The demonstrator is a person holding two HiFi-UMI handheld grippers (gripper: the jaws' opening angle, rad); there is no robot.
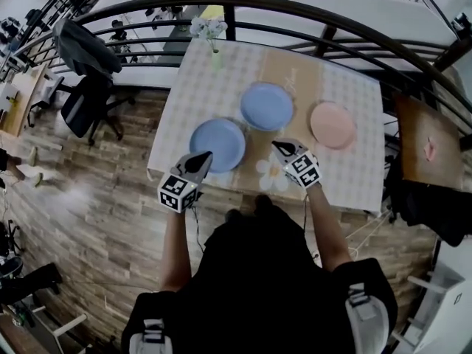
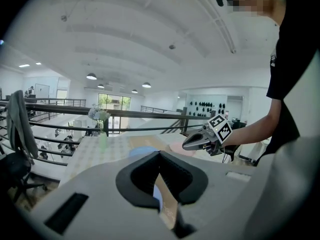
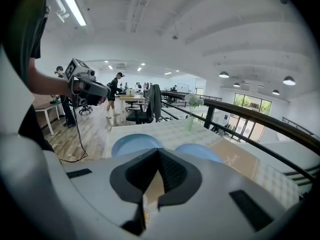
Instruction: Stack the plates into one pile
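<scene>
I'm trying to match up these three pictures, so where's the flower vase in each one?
Head view: flower vase upper middle, slightly left.
Left gripper view: flower vase left of centre.
Right gripper view: flower vase right of centre.
Shared landmark: the dark railing just behind it.

The table [image 1: 358,174] bears a near blue plate [image 1: 217,144], far blue plate [image 1: 267,106], pink plate [image 1: 332,125], vase [image 1: 215,59].

Right gripper [image 3: 158,151]: grey body, black jaws pressed together.
Round pale-blue plate [image 3: 131,143]: 10 o'clock of the jaw tips, on checked tablecloth [image 3: 165,129].
Second round blue plate [image 3: 199,151]: 2 o'clock, apart from the first.
Left gripper [image 3: 86,88]: further out at 10 o'clock, raised in a hand.
</scene>
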